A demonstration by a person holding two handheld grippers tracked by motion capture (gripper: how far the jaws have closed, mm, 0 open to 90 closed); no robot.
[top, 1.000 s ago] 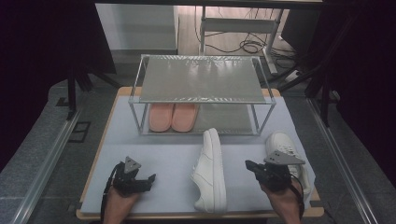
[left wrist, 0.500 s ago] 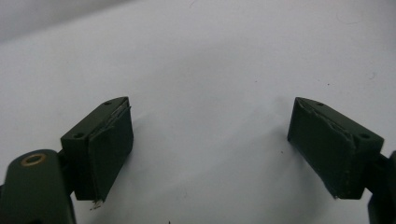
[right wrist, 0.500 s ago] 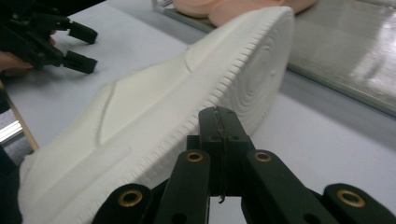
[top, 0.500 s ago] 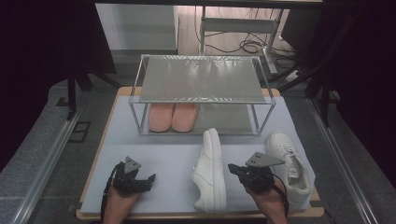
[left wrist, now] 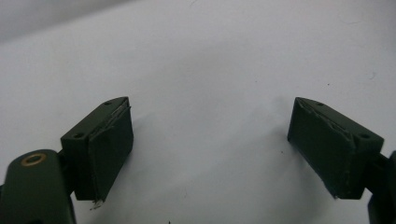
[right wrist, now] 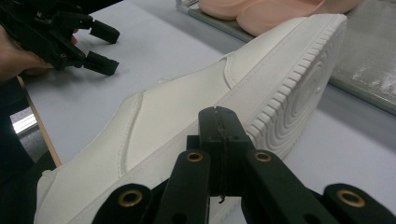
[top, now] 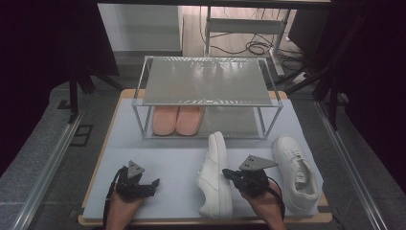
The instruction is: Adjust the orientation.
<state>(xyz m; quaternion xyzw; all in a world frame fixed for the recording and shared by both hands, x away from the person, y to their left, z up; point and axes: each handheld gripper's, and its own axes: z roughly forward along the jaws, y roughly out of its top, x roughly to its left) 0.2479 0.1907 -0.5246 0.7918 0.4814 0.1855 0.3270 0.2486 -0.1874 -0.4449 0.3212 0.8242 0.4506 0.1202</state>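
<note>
A white sneaker (top: 213, 177) lies on its side in the middle of the white mat, sole facing right. A second white sneaker (top: 293, 168) stands upright to its right. My right gripper (top: 225, 172) is shut, with its tip at the sole edge of the side-lying sneaker; whether it touches I cannot tell. In the right gripper view the closed jaws (right wrist: 218, 125) point at the ribbed sole rim of that sneaker (right wrist: 187, 116). My left gripper (top: 154, 186) rests at the front left of the mat, open. In the left gripper view its jaws (left wrist: 210, 140) stand wide over bare mat.
A two-tier metal shoe rack (top: 206, 86) stands at the back of the mat (top: 163, 158). A pair of pink slippers (top: 177, 120) sits on the left of its lower shelf. The left gripper (right wrist: 100, 46) shows at the upper left of the right gripper view.
My right gripper has moved left, away from the upright sneaker to the sole of the side-lying one. The left gripper has stayed put.
</note>
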